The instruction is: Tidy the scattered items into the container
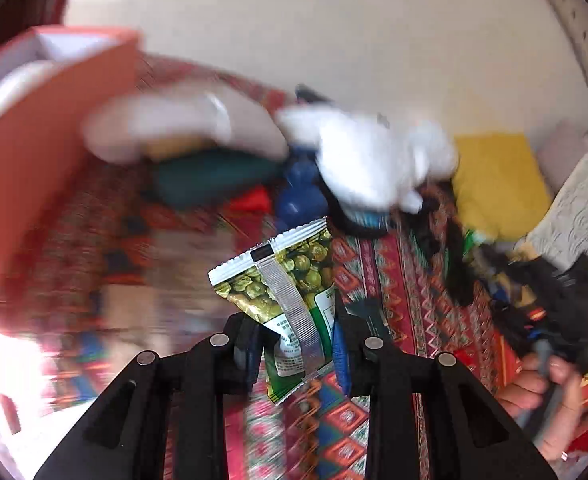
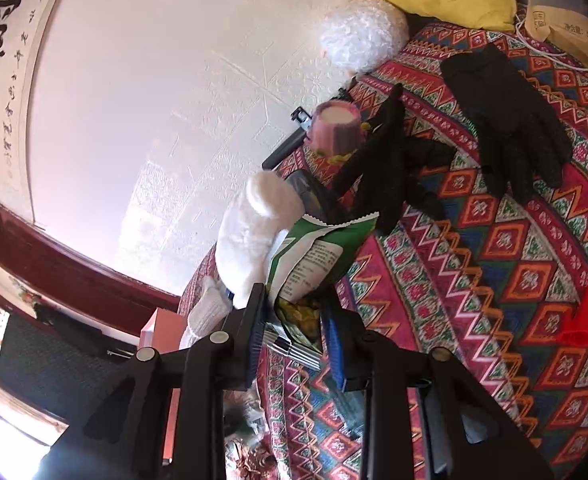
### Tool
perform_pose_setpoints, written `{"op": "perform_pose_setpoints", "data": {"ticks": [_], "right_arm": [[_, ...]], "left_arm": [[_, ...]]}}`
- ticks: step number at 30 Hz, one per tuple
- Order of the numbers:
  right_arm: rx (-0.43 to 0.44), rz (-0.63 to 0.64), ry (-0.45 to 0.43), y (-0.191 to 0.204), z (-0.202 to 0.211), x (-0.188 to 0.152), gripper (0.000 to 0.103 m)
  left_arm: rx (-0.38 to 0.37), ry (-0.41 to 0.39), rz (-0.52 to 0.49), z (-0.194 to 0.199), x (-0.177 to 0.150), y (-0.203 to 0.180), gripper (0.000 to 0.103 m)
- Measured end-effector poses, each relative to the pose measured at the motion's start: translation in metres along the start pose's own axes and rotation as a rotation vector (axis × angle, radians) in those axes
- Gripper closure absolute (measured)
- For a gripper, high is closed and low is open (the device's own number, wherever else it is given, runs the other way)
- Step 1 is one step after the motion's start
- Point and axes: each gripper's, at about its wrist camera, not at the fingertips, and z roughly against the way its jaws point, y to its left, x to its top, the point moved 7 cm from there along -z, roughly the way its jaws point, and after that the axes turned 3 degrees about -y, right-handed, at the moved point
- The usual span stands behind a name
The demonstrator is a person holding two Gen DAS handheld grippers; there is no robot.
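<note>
Grippers are both clamping: left gripper (image 1: 297, 344) on green pea-print snack packet (image 1: 290, 284), right gripper (image 2: 294, 336) on green-white foil pouch (image 2: 313, 256); carrying each level over the orange cardboard box (image 1: 46, 128) before letting go seems wisest.

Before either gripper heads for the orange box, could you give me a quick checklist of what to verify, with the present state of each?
1. Left gripper closed on the green pea snack packet: ok, both pads press on it.
2. Right gripper closed on its own green-and-white snack packet: ok, gripped at the lower end.
3. Orange box in sight: ok, upper left in the left wrist view, open side up.
4. Room inside the box: cannot tell; the view is blurred.
5. Items left on the patterned cloth: not ok; black gloves, red cone and pink cup remain.
</note>
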Motion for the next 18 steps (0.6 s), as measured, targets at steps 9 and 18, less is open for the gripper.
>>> {"op": "perform_pose_setpoints", "data": {"ticks": [9, 18], "right_arm": [[-0.019, 0.119, 0.031, 0.060, -0.009, -0.039, 0.077], [0.072, 0.433, 0.063, 0.199, -0.018, -0.124, 0.077]], "left_arm": [[0.287, -0.307, 0.072, 0.153, 0.130, 0.169, 0.050], [0.406, -0.217, 0.323, 0.147, 0.078, 0.311, 0.012]]}}
